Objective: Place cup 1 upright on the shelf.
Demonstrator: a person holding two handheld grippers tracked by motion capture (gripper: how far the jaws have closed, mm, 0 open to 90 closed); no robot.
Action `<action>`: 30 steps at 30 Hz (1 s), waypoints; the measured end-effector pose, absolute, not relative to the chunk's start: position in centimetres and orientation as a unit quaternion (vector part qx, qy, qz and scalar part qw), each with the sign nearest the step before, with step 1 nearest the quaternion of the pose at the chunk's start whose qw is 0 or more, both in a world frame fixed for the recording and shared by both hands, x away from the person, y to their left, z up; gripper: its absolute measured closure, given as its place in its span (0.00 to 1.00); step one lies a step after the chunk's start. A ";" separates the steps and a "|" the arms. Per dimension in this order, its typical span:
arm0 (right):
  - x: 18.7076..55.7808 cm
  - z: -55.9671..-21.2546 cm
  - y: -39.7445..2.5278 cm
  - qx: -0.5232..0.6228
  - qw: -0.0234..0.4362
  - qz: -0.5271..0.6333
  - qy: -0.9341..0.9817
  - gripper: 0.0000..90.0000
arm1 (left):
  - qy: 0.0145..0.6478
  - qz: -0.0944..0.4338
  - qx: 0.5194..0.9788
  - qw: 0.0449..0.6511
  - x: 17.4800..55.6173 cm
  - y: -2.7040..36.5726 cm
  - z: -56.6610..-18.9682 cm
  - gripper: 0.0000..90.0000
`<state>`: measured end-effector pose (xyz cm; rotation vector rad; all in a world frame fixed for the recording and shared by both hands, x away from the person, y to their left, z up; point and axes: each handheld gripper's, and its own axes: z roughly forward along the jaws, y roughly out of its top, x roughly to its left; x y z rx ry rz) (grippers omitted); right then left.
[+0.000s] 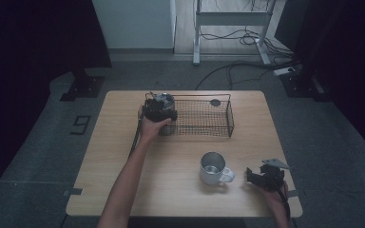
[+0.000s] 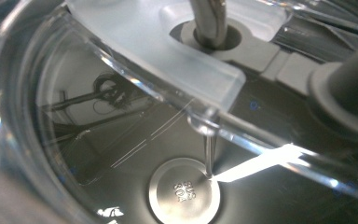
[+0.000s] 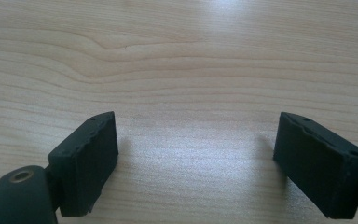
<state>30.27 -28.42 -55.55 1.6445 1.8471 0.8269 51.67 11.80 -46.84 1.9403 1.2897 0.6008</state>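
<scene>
My left gripper (image 1: 160,110) is held by a hand at the left end of a black wire basket (image 1: 204,124), pressed close to a round shiny object there. The left gripper view is tight against a clear lid (image 2: 121,140) with a frosted tab (image 2: 168,46), a metal wire loop (image 2: 209,23) and a stamped steel disc (image 2: 184,191); my jaws are hidden. Near the table's front right corner my right gripper (image 1: 254,176) (image 3: 198,140) rests low over bare wood, open, with nothing between its pads (image 3: 86,163). A steel mug (image 1: 213,168) stands just left of it.
A small dark round piece (image 1: 215,102) lies at the basket's far right. The wooden table (image 1: 123,156) has open surface at front left. A forearm crosses from the bottom edge up to the basket. Dark floor and cables surround the table.
</scene>
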 end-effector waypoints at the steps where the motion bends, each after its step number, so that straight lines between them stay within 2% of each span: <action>1: 30.3 -55.6 -28.4 0.608 0.264 0.306 0.683 0.15 | 0.501 0.234 0.753 0.358 51.6 11.8 -46.8 0.04; 10: 30.3 -55.6 -28.4 0.608 0.263 0.306 0.683 0.15 | 0.503 0.243 0.750 0.355 51.3 11.7 -46.3 0.04; 15: 30.3 -55.6 -28.4 0.608 0.264 0.306 0.683 0.15 | 0.500 0.244 0.737 0.383 50.7 12.1 -45.1 0.02; 30: 30.3 -55.6 -28.4 0.608 0.264 0.306 0.683 0.15 | 0.488 0.266 0.723 0.410 47.7 14.0 -43.6 0.02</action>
